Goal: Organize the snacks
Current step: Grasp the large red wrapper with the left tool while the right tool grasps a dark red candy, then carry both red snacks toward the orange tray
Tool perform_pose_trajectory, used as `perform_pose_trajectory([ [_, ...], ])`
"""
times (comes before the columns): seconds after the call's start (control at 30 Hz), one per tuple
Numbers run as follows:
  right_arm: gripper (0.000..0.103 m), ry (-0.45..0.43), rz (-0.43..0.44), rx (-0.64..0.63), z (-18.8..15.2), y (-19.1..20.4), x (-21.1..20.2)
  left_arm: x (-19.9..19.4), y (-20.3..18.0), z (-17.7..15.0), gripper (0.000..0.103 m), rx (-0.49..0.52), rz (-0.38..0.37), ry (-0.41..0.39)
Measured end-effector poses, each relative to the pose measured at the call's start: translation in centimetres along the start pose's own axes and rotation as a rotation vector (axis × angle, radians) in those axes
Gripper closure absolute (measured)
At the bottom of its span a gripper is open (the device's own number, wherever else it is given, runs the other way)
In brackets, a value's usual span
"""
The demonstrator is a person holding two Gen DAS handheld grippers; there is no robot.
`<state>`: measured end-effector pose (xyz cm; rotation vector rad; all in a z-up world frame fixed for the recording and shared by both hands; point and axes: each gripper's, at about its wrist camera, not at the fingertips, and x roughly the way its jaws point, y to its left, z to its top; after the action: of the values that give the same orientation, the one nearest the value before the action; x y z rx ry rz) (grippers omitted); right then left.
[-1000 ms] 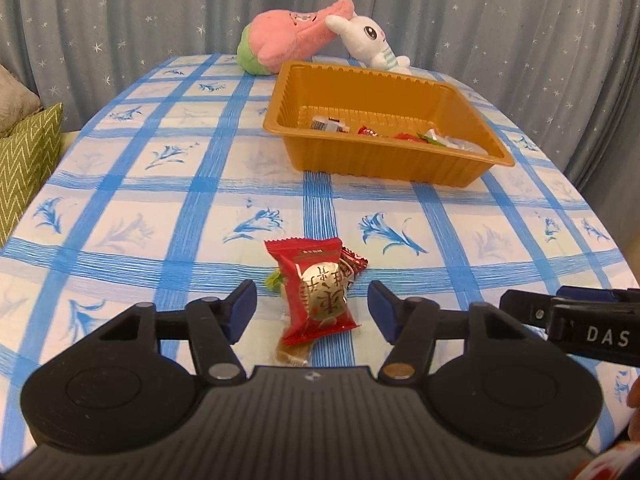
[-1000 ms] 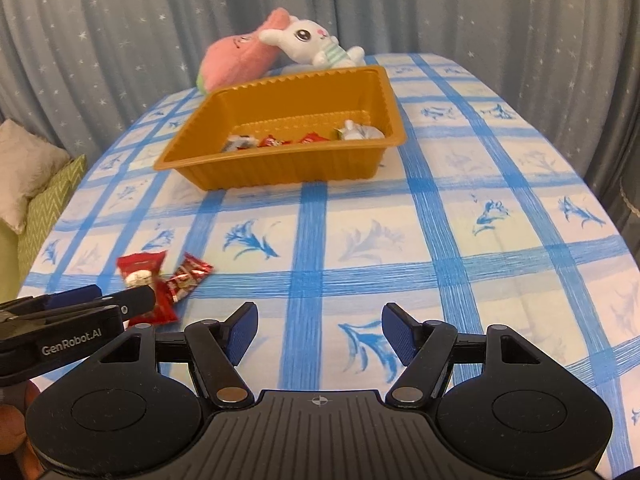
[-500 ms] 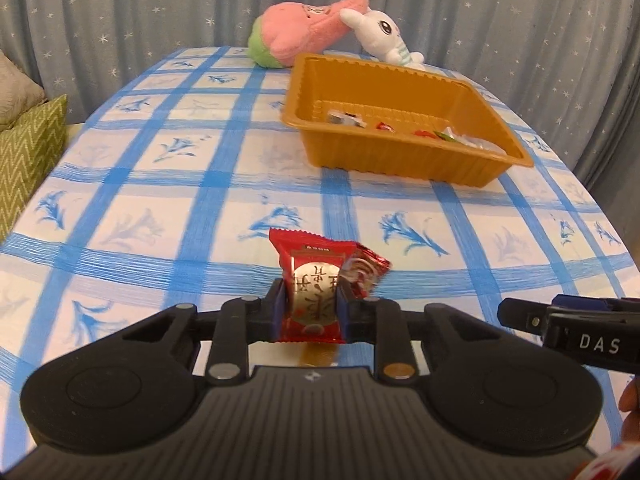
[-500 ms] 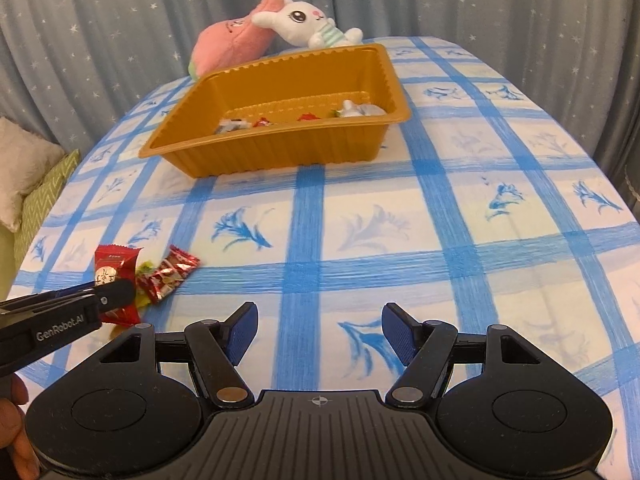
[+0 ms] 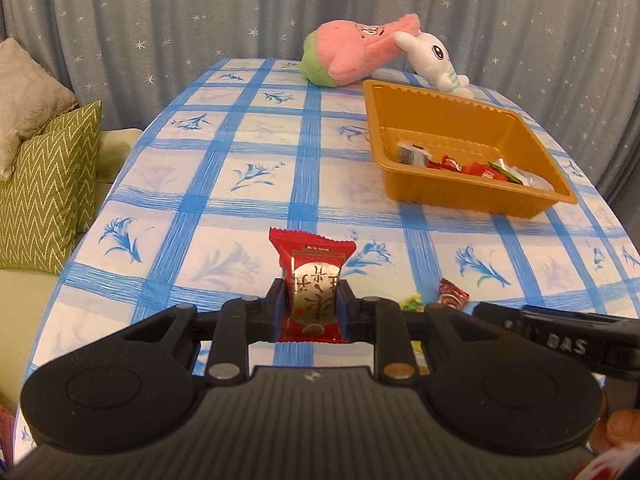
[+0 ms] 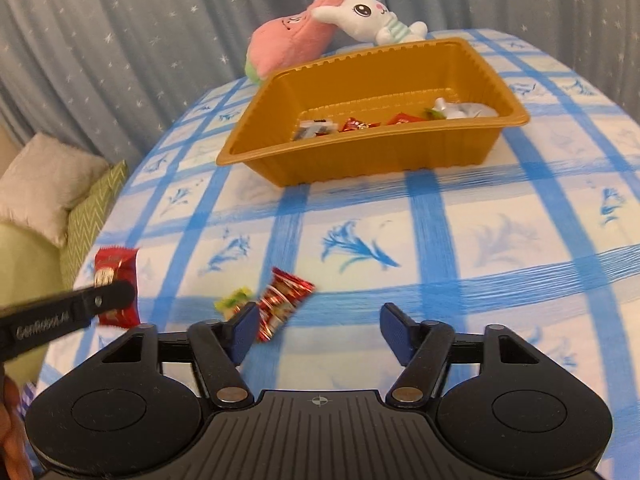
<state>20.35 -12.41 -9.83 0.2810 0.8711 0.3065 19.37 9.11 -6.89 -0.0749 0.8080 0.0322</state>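
While left gripper clamps red packet, tray well apart.

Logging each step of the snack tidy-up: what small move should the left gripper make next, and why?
Probably carry the red packet over to the orange tray and release it there. The left gripper is shut on the packet, lifted off the tablecloth, and the tray already holds other snacks.

The red snack packet is covered along both sides by the left gripper jaws, and its print is too small to read. The foil candy beside the right gripper is smeared by blur — its label unreadable. Wrappers in the orange tray sit half behind its near wall, too small to identify — as is the green sweet.
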Motion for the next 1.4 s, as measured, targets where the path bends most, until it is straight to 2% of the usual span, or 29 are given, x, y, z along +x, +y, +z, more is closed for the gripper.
perform_pose_trajectory([
  [0.03, 0.049, 0.005, 0.001, 0.005, 0.2, 0.2, 0.4, 0.1, 0.2, 0.0, 0.08, -0.003, -0.002, -0.001],
  [0.07, 0.05, 0.008, -0.002, 0.007, 0.4, 0.5, 0.8, 0.2, 0.3, 0.1, 0.08, -0.006, -0.005, -0.002],
  [0.3, 0.052, 0.036, -0.022, 0.023, 0.9, 2.0, 3.3, 0.8, 0.7, 0.1, 0.08, -0.033, -0.028, -0.002],
  [0.4, 0.054, 0.025, -0.061, -0.025, 0.9, 2.9, 3.8, 0.8, 0.7, 0.0, 0.08, -0.034, -0.032, -0.001],
  [0.57, 0.078, 0.032, -0.109, -0.158, 0.3, 3.7, 4.2, 0.7, 0.5, 0.0, 0.08, -0.03, -0.042, -0.003],
  [0.67, 0.079, 0.032, -0.113, -0.2, -0.3, 3.7, 3.8, 0.4, 0.1, 0.0, 0.08, -0.02, -0.05, 0.001],
  [0.93, 0.08, -0.031, -0.137, -0.249, -1.0, 2.7, -0.6, -1.8, -2.1, -0.4, 0.08, 0.006, -0.087, -0.009],
  [1.4, 0.08, -0.09, -0.156, -0.21, -1.6, 0.1, -8.7, -6.7, -6.5, -2.1, 0.08, 0.042, -0.132, -0.021],
])
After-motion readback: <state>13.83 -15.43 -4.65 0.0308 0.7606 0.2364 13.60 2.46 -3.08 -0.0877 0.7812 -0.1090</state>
